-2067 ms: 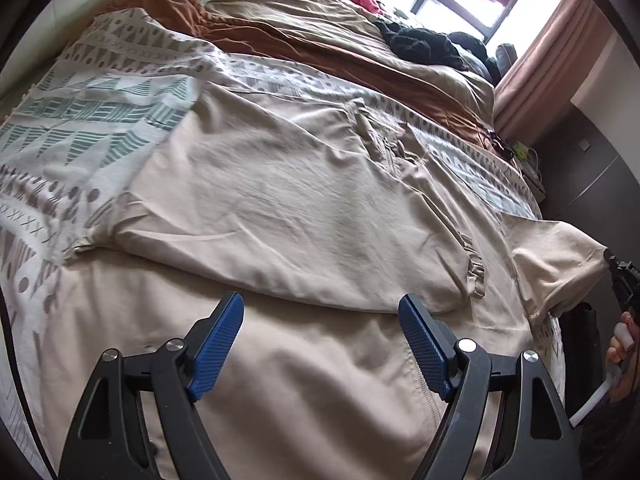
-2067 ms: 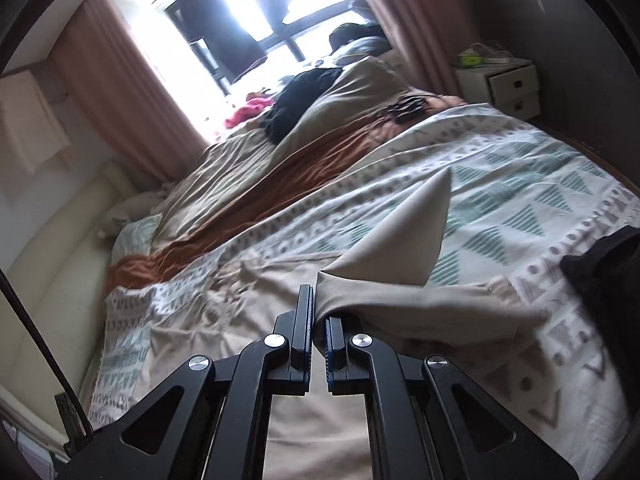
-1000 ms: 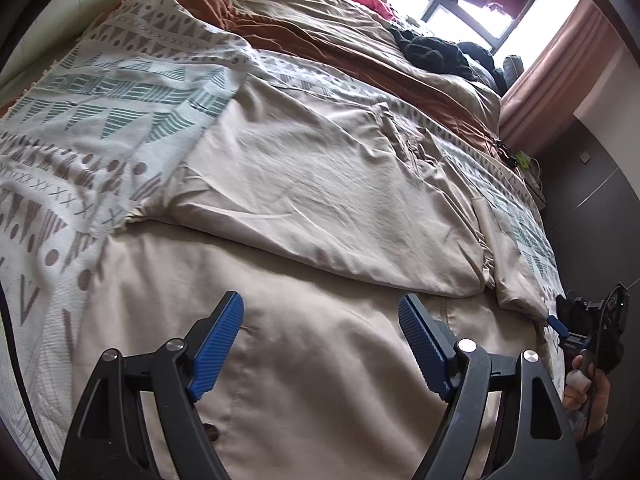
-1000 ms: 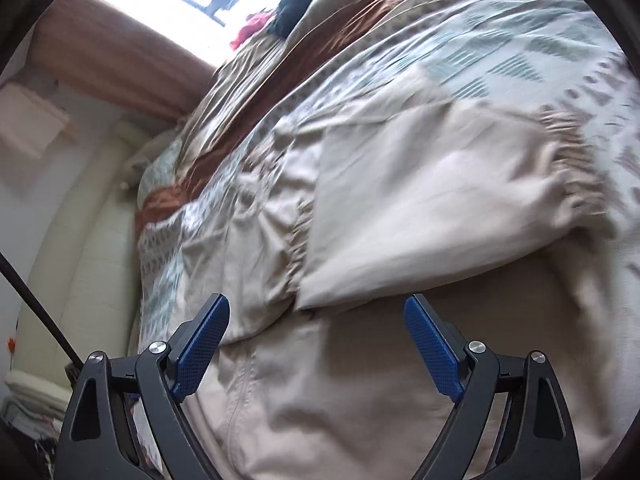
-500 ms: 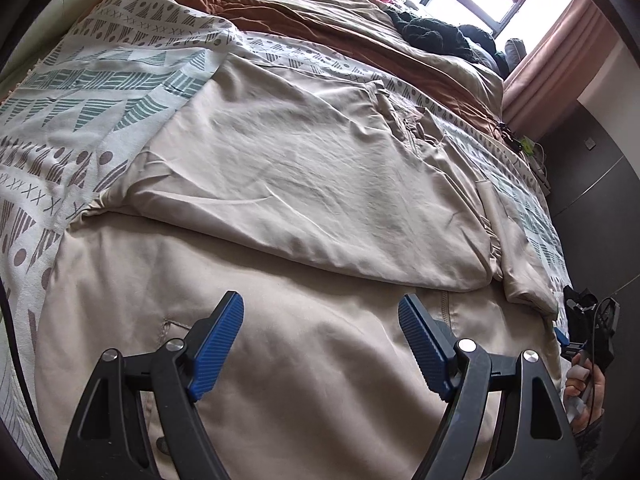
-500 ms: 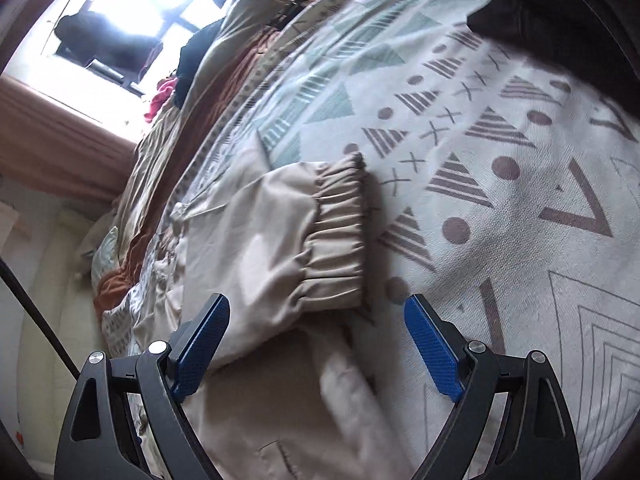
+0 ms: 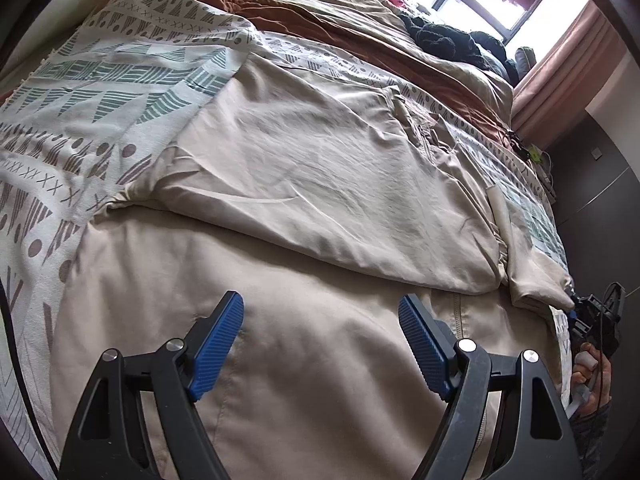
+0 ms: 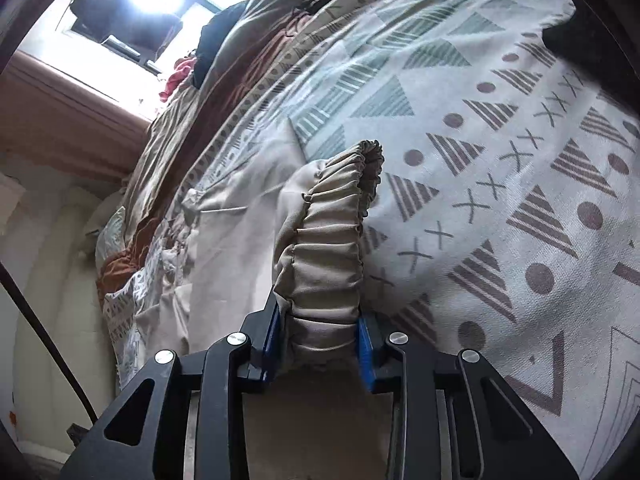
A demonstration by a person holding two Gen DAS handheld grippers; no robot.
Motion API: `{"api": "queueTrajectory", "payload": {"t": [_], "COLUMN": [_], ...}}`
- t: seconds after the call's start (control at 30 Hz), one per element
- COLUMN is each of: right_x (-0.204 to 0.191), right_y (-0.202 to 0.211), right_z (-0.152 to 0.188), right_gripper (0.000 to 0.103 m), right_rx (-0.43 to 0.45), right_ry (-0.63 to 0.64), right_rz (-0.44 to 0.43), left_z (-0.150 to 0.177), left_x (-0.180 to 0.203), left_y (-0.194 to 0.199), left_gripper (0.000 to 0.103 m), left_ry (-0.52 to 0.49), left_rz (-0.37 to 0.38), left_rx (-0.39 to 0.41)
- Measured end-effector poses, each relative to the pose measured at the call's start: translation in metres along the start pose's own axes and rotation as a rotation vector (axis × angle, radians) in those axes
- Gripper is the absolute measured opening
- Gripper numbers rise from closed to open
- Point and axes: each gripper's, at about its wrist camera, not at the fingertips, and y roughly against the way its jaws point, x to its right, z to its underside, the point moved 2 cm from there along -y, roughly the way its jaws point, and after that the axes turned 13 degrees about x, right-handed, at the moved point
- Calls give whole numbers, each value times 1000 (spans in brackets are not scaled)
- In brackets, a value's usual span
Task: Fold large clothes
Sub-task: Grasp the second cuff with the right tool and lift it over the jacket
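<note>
1. Now clamped on the gathered cuff (image 8: 332, 240) of the beige jacket (image 7: 320, 184): right gripper (image 8: 318, 338), jaws narrowed onto the bunched elastic, where half a second ago spread wide above it.
2. Raised off the patterned bedspread (image 8: 520, 160) at its far end: cuff, flat on the bed half a second ago.
3. Little changed from before: left gripper (image 7: 322, 344), jaws wide, nothing between them, hovering over the jacket's near panel.
4. Spread across the bed: jacket, long axis running left to right in the left wrist view, one panel folded over the body, sleeve end pointing right toward the bed edge.
5. Pointing away from the right wrist camera, toward the window (image 8: 160, 8): sleeve.
</note>
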Motion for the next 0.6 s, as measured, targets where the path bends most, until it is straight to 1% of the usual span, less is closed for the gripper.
{"api": "queueTrajectory", "payload": {"t": [0.17, 0.27, 0.4, 0.5, 0.6], "right_x": [-54, -98, -157, -186, -216], "right_y": [24, 39, 48, 49, 36], "right_z": [-4, -5, 5, 17, 31], "right_gripper": [28, 28, 28, 28, 28], "right_rx": [52, 75, 79, 62, 38], "right_ry": [77, 150, 237, 271, 287], "right_rz": [-105, -180, -273, -313, -339], "left_z": [-4, -7, -10, -13, -17], "left_x": [-11, -23, -43, -61, -81], "left_y": [16, 24, 36, 47, 59], "left_gripper": [81, 81, 81, 81, 81], "left_ry": [17, 39, 72, 93, 106], "left_rz": [4, 1, -1, -10, -26], "left_rx": [31, 47, 65, 82, 101]}}
